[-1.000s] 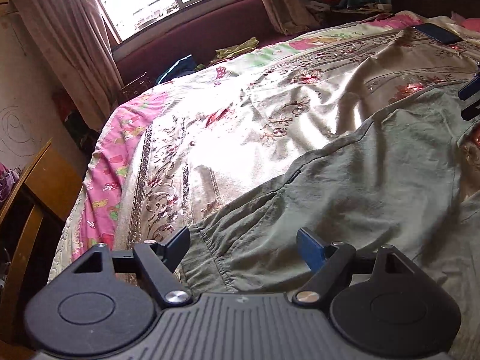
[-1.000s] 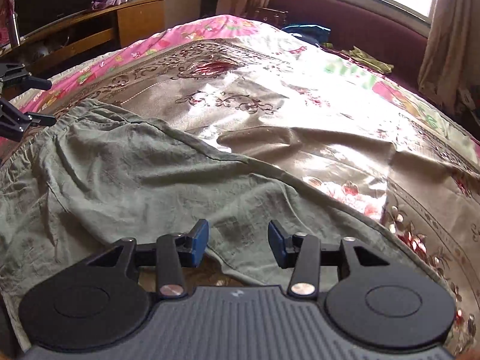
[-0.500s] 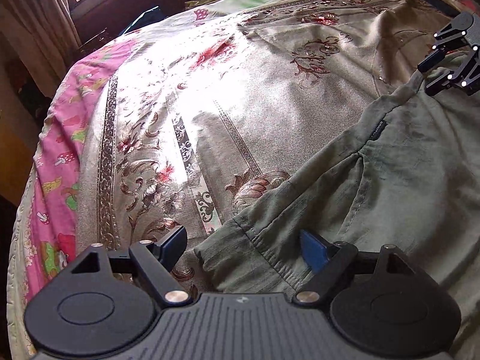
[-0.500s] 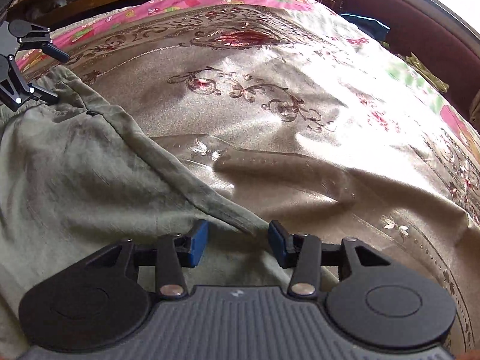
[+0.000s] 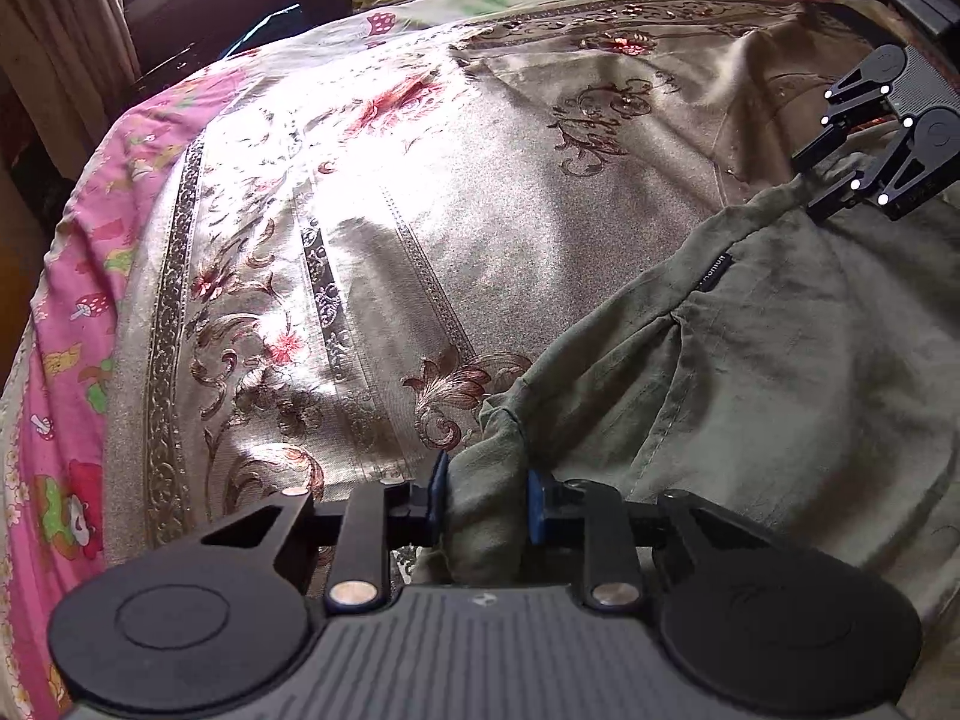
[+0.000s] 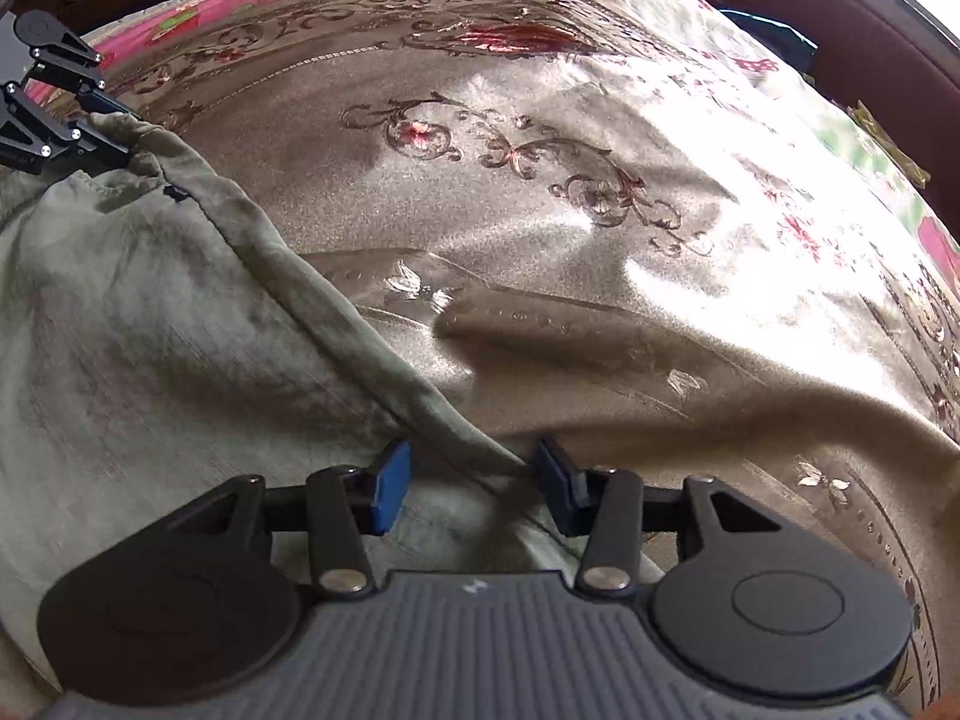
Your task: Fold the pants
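left gripper (image 5: 486,498) jaws just closed on pants (image 5: 780,372) corner | right gripper (image 6: 471,489) jaws half-open, astride hem, not pinching | close right before lifting

Below me a bed (image 5: 420,228) is carrying everything — its beige satin bedspread (image 6: 540,228), patterned with red flowers and scrolls, is shining under window light and rumpling into a long ridge. A pink cartoon-print sheet (image 5: 66,312) is showing along the edge. My olive-green pants (image 5: 780,348) are lying directly on the spread — bunching at one corner, spreading wide and wrinkled elsewhere.
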`<state>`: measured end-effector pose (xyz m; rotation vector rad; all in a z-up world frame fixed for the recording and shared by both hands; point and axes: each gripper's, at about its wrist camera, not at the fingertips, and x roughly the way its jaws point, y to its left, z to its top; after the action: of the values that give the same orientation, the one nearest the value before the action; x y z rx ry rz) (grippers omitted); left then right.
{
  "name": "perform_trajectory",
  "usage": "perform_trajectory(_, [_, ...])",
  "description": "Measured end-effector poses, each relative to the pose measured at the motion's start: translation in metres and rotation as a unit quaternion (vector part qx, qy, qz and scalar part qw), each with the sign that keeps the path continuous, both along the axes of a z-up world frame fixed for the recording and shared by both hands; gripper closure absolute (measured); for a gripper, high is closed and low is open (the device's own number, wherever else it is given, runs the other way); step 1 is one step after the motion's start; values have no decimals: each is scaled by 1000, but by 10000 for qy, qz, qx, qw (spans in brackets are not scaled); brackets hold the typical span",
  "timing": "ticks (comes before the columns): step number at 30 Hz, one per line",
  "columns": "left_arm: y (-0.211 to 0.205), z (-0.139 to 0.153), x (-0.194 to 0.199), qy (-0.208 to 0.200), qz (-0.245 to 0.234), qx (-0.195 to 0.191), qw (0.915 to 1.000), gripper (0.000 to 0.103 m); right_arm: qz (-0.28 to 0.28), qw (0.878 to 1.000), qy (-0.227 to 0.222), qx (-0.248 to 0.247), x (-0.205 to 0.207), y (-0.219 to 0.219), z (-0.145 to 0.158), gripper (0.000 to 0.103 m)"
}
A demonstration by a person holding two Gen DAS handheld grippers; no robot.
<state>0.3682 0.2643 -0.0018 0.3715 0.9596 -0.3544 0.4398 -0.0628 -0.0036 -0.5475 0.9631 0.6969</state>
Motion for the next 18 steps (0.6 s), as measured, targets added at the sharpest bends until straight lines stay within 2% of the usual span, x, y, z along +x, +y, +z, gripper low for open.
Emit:
perform_trajectory(1, [0, 1, 0, 1, -32, 19, 10000, 66, -40, 10000, 5, 4, -1, 0, 1, 75])
perform_trajectory(2, [-1, 2, -1, 8, -36, 53, 10000, 67, -80, 9999, -7, -79, -4, 2, 2, 102])
perform_trajectory(6, [-9, 10, -11, -122, -73, 384, 9992, 73, -265, 9992, -286, -92, -28, 1, 25, 103])
perform_trajectory(9, [-12, 23, -28, -301, -53, 478, 9984, 74, -369, 9977, -524, 227, -57, -5, 67, 103])
perform_trajectory(11, [-9, 39, -45, -465, -8, 378, 9982, 75, -355, 9959, -747, 355, -84, -10, 98, 103])
perform_trajectory(15, [1, 78, -103, -988, 111, 117, 9950, 75, -261, 9926, -1024, 594, -161, -23, 155, 103])
perform_trajectory(18, [-1, 91, -164, -1347, 40, 85, 9908, 74, -261, 9921, -982, 738, -225, -28, 173, 103])
